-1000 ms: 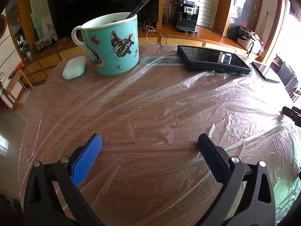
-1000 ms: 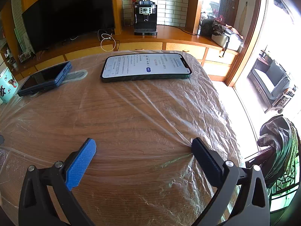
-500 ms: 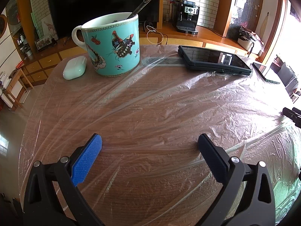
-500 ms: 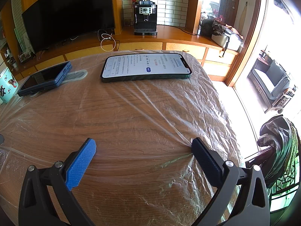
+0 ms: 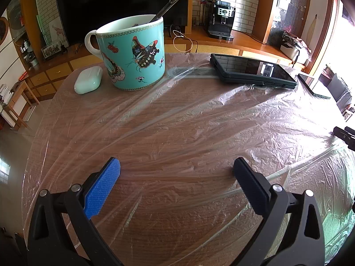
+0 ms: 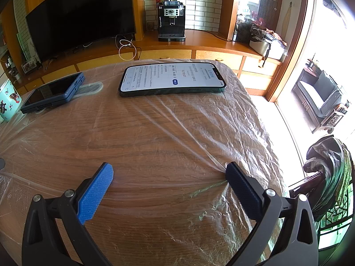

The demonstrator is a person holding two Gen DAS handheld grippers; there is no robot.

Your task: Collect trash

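A thin clear plastic sheet point(image 5: 199, 119) lies wrinkled over the round wooden table point(image 5: 168, 217); the same plastic sheet point(image 6: 199, 119) covers the table point(image 6: 155, 221) in the right wrist view. My left gripper point(image 5: 176, 168) is open just above the sheet near the table's front, nothing between its fingers. My right gripper point(image 6: 169, 173) is open too, and its right fingertip point(image 6: 230, 170) touches a pulled fold of the sheet. No separate piece of trash shows.
A turquoise butterfly mug point(image 5: 133, 53) with a spoon stands at the back left beside a pale earbud case point(image 5: 88, 82). A dark device point(image 5: 253, 71) lies at the back, and a lit phone point(image 6: 173, 79) rests near the far edge. A jacket-draped chair point(image 6: 328, 173) stands right.
The left wrist view has shifted slightly, so the mug sits a little further right and lower. The right gripper has not moved.
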